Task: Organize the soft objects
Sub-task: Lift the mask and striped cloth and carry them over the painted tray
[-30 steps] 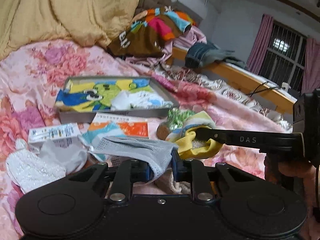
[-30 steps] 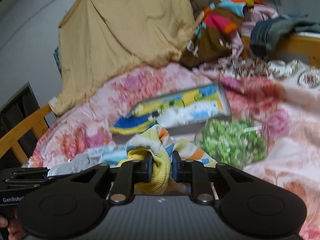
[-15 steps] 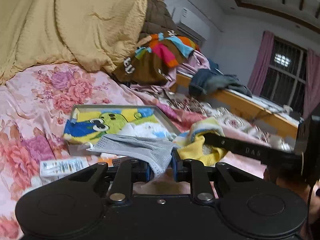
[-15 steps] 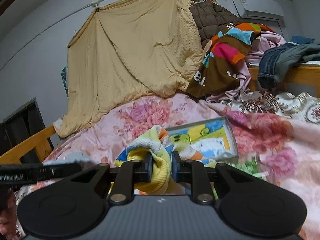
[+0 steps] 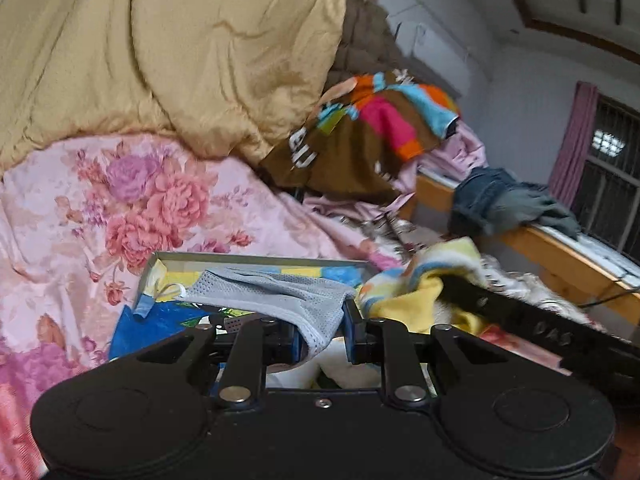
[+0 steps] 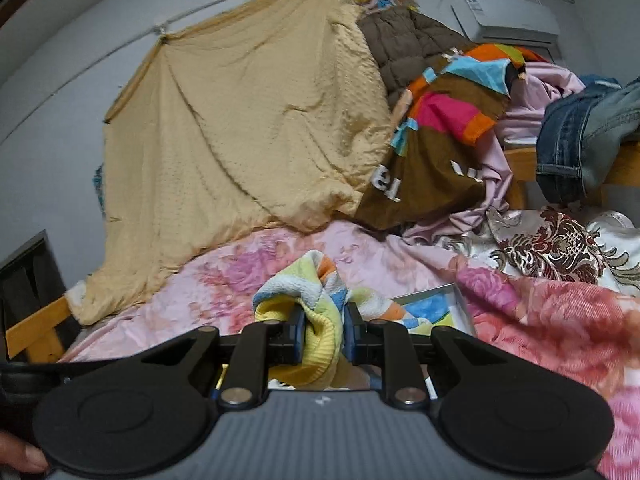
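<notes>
Grey mesh sock (image 5: 276, 296) hangs pinched in my left gripper (image 5: 322, 336), its length trailing left over the shallow cartoon-printed box (image 5: 256, 260) directly beneath. My right gripper (image 6: 323, 338) clamps the yellow striped terry sock (image 6: 316, 312) just beside, box edge beyond.

Both grippers (image 5: 322, 338) (image 6: 323, 338) clamped, raised.

Floral bed (image 5: 60, 216) carries shallow tray (image 5: 256, 259), perhaps clothes beyond.
</notes>
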A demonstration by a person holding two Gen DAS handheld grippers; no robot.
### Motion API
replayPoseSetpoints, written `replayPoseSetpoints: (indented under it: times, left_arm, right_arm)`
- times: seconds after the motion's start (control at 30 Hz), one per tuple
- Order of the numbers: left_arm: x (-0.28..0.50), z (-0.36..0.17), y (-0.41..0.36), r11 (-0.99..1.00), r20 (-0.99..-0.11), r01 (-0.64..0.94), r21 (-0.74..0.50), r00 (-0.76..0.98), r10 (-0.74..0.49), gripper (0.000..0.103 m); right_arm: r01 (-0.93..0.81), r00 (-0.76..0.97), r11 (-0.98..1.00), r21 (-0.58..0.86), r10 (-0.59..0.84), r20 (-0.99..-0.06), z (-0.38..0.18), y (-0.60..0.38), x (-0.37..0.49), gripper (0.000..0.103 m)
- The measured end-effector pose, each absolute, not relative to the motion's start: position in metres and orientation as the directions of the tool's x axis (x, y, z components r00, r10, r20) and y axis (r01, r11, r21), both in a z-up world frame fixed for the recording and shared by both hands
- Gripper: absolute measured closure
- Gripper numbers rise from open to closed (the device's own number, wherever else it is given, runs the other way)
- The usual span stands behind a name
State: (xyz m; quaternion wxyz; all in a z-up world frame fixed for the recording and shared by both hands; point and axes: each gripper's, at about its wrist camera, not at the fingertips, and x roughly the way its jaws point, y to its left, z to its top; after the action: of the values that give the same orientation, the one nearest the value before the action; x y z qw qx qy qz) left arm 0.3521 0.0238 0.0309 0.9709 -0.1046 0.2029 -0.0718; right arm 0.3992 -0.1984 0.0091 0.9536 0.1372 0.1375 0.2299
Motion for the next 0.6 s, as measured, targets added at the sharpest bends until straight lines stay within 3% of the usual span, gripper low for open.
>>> replayPoseSetpoints:
  times: [0.3,0.6]
  left_arm:
    - [0.437,-0.009,0.019,0.959,-0.466,0.026,-0.283,0.87,-0.161,0.081]
    - [0.464,-0.036,0.015,0.962,-0.583,-0.017,-0.272,0.799,-0.151,0.08]
  right_arm:
    - [-0.278,0.839,0.895,0.349,0.403,-0.366,-0.012,-0.198,0.458,0.081]
    - [-0.231,0.759,0.912,0.339,0.387,-0.523,-0.036,-0.189,0.472,0.078]
